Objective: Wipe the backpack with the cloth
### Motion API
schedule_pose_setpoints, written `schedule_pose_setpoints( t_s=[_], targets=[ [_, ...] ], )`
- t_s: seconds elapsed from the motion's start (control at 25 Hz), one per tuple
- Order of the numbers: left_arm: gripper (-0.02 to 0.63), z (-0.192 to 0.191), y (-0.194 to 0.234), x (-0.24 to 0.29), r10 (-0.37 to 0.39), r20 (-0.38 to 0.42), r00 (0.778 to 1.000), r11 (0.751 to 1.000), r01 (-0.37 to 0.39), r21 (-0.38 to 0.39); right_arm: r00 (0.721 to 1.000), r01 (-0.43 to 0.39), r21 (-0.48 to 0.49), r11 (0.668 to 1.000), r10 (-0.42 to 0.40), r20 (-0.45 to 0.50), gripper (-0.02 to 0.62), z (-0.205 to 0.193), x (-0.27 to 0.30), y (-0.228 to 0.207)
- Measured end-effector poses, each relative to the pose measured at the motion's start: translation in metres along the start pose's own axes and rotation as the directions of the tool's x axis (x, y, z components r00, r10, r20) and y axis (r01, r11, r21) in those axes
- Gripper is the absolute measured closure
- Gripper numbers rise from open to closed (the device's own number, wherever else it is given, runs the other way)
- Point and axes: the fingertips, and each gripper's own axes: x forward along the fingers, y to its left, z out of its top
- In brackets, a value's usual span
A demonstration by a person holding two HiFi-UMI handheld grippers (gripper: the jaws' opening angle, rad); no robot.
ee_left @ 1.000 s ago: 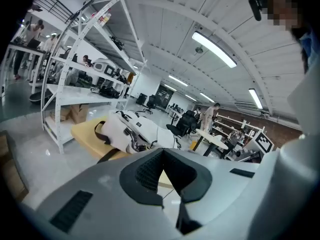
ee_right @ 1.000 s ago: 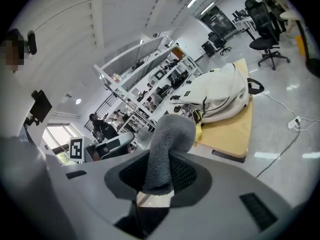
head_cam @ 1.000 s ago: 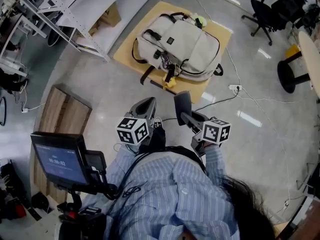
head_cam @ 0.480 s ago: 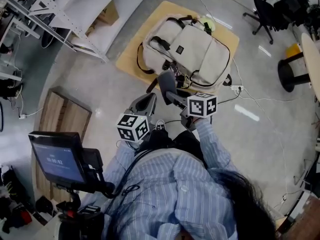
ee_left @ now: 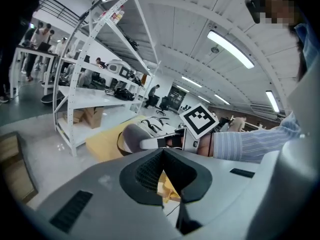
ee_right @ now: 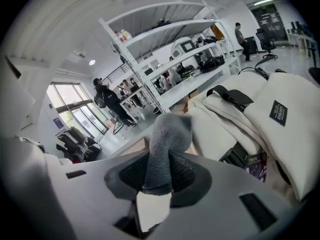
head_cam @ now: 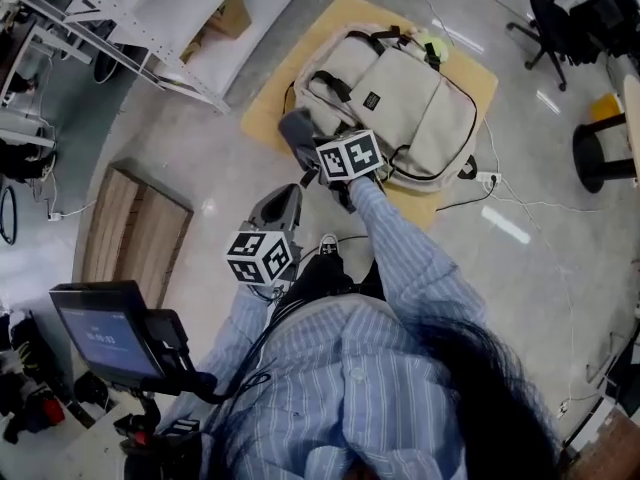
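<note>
A cream backpack [head_cam: 410, 93] with black straps lies flat on a tan board [head_cam: 262, 108] on the floor. My right gripper [head_cam: 312, 146] reaches out over the backpack's near left corner and is shut on a grey cloth [head_cam: 296, 126]. In the right gripper view the cloth [ee_right: 167, 141] stands up from between the jaws, with the backpack [ee_right: 260, 114] just to its right. My left gripper [head_cam: 287, 198] hangs back near my body, its jaws shut with nothing between them. In the left gripper view the left gripper [ee_left: 163, 151] faces the cloth [ee_left: 132, 135] and backpack [ee_left: 152, 126].
A white shelving rack [head_cam: 150, 28] with a cardboard box [head_cam: 232, 13] stands to the left of the board. A wooden panel [head_cam: 130, 238] lies at the left, a monitor [head_cam: 100, 333] near my body. A power strip [head_cam: 488, 178] with cables, a stool [head_cam: 600, 153] and an office chair [head_cam: 555, 18] are at the right.
My right gripper has moved forward and to the left with the cloth, from near my body to the backpack's near left corner. The left gripper has stayed about where it was.
</note>
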Motion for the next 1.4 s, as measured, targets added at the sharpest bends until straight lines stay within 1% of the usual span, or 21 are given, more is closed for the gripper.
schedule_pose_setpoints(
  t_s=[0.08, 0.16, 0.36, 0.44, 0.52, 0.6, 0.8, 0.96, 1.24, 1.4],
  targets=[
    [0.601, -0.001, 0.002, -0.004, 0.045, 0.019, 0.999, 0.998, -0.044, -0.046, 1.000, 0.000, -0.004, 1.000, 0.000, -0.026, 0.489, -0.006, -0.001, -0.007],
    [0.601, -0.005, -0.003, -0.004, 0.075, 0.031, 0.997, 0.994, -0.072, -0.082, 0.999, -0.016, 0.019, 1.000, 0.016, -0.032, 0.489, -0.014, -0.011, -0.013],
    [0.601, -0.005, -0.025, 0.015, 0.115, 0.069, 0.991, 0.988, -0.107, -0.116, 0.998, -0.058, 0.109, 0.992, 0.059, -0.012, 0.489, -0.037, -0.056, -0.037],
    [0.601, -0.003, -0.038, 0.025, 0.130, 0.083, 0.988, 0.986, -0.120, -0.114, 0.998, -0.064, 0.129, 0.990, 0.067, -0.022, 0.489, -0.054, -0.078, -0.048],
    [0.601, -0.003, -0.054, 0.037, 0.139, 0.087, 0.986, 0.988, -0.132, -0.081, 0.997, -0.070, 0.140, 0.988, 0.075, -0.033, 0.489, -0.072, -0.101, -0.060],
    [0.601, -0.004, -0.072, 0.050, 0.138, 0.088, 0.986, 0.989, -0.133, -0.063, 0.996, -0.076, 0.157, 0.985, 0.083, -0.038, 0.489, -0.085, -0.123, -0.073],
    [0.601, -0.016, -0.115, 0.084, 0.128, 0.095, 0.987, 0.987, -0.117, -0.110, 0.992, -0.092, 0.195, 0.977, 0.107, -0.067, 0.489, -0.120, -0.173, -0.107],
    [0.601, -0.027, -0.146, 0.105, 0.116, 0.087, 0.989, 0.989, -0.106, -0.107, 0.988, -0.108, 0.215, 0.971, 0.129, -0.086, 0.489, -0.148, -0.208, -0.130],
    [0.601, -0.029, -0.171, 0.127, 0.116, 0.067, 0.991, 0.987, -0.108, -0.118, 0.987, -0.101, 0.218, 0.971, 0.126, -0.100, 0.489, -0.168, -0.262, -0.164],
    [0.601, -0.028, -0.183, 0.134, 0.117, 0.071, 0.991, 0.988, -0.109, -0.108, 0.988, -0.097, 0.219, 0.971, 0.121, -0.096, 0.489, -0.181, -0.288, -0.183]
  ],
)
